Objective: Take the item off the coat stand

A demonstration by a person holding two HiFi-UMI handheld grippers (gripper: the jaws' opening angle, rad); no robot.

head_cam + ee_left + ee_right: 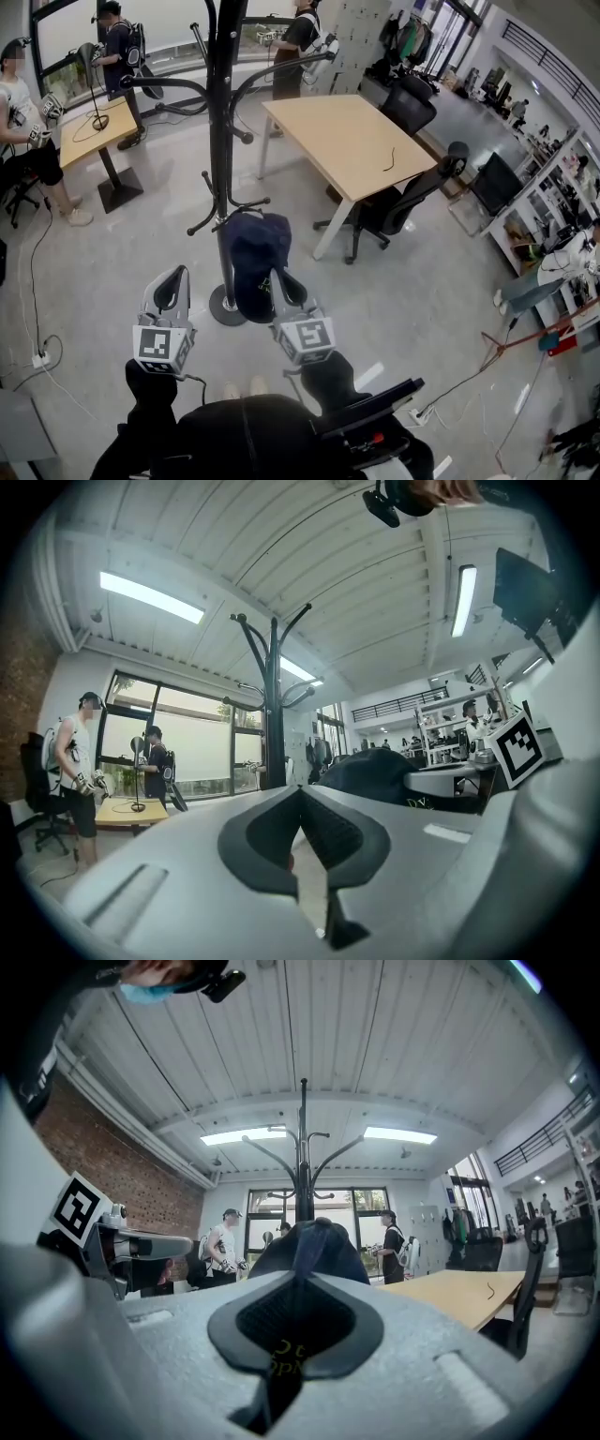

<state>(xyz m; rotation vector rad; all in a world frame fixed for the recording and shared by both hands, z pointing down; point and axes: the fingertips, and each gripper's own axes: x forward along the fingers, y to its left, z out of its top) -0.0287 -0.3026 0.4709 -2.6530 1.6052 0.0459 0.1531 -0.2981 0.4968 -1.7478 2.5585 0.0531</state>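
Observation:
A dark navy cap (255, 253) hangs on a low hook of the black coat stand (222, 141), just above the stand's round base. My right gripper (279, 281) is at the cap's lower right edge, shut on the cap. In the right gripper view the cap (314, 1246) fills the space ahead, its fabric with yellow lettering pinched in the right gripper (298, 1274). My left gripper (173, 277) stands apart to the left of the stand, shut and holding nothing. The left gripper view shows the cap (375, 771) to the right of the stand (273, 696).
A light wooden table (352, 141) stands behind right of the stand, with a black office chair (394, 202) at its near corner. A smaller table (94, 127) and several people are at the back left. Cables lie on the grey floor (37, 281) at the left.

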